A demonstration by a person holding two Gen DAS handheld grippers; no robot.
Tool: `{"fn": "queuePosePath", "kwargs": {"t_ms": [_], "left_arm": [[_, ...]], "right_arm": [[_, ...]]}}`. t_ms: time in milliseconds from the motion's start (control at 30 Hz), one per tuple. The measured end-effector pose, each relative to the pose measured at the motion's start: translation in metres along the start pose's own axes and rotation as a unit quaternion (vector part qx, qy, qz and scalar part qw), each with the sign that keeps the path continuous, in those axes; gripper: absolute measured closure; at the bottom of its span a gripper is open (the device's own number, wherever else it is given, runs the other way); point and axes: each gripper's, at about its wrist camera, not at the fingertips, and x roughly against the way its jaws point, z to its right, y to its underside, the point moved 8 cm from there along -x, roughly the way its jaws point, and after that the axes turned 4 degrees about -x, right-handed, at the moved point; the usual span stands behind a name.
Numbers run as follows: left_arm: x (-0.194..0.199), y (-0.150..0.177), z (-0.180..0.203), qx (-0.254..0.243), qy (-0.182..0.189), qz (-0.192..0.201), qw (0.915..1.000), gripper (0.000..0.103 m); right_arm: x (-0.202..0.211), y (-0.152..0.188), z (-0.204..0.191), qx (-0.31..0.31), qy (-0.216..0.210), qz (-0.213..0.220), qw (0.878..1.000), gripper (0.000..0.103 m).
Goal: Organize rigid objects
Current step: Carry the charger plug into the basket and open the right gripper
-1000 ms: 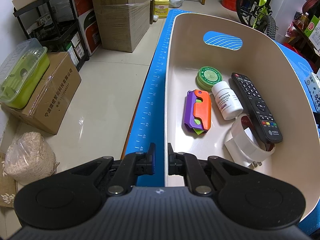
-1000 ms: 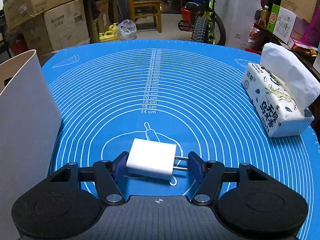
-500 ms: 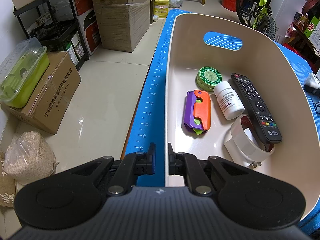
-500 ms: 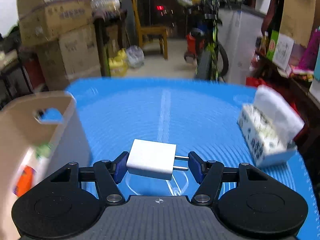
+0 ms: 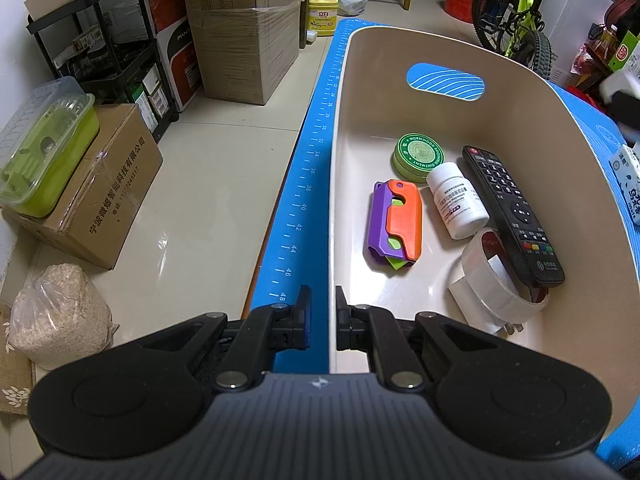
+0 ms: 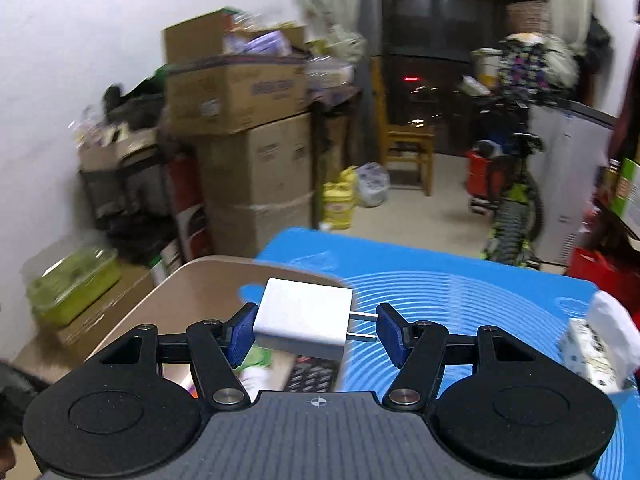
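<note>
Charger (image 6: 303,322) sits clamped in the right gripper (image 6: 316,330), raised above the bin (image 6: 192,300) at 9 o'clock. Left gripper (image 5: 319,318) pinches the bin's near wall.

my right gripper (image 6: 316,330) clamps a white plug charger (image 6: 304,324) lengthwise, two metal prongs against the right pad, held in the air above the beige bin (image 5: 552,152). my left gripper (image 5: 320,314) pinches the bin's near left wall. inside lie a green round tin (image 5: 418,156), a white pill bottle (image 5: 456,200), a black remote (image 5: 512,212), a purple-and-orange toy (image 5: 394,224) and a white tape roll (image 5: 496,280).
</note>
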Motion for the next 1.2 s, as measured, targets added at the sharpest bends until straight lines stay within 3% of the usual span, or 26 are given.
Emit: {"fn": "queuePosePath", "kwargs": {"t_ms": [367,733,967,1200], "left_arm": [[0.000,0.000,0.000,0.000,0.000,0.000,1.0000,0.090],[0.001,-0.001,0.001,0.000,0.000,0.000,1.0000,0.090],[0.001,-0.001,0.000,0.000,0.001,0.000,1.0000,0.091],[0.001,-0.001,0.002,0.000,0.001,0.000,1.0000,0.090]], "right_arm": [[-0.037,0.044,-0.082,0.111,-0.036,-0.094,0.989,0.036],[-0.080,0.081,-0.092,0.147,-0.016,-0.220,0.964,0.036],[-0.082,0.082,-0.088,0.147,-0.010,-0.233,0.961,0.031],[-0.062,0.058,-0.081,0.147,-0.021,-0.173,0.974,0.024]]}}
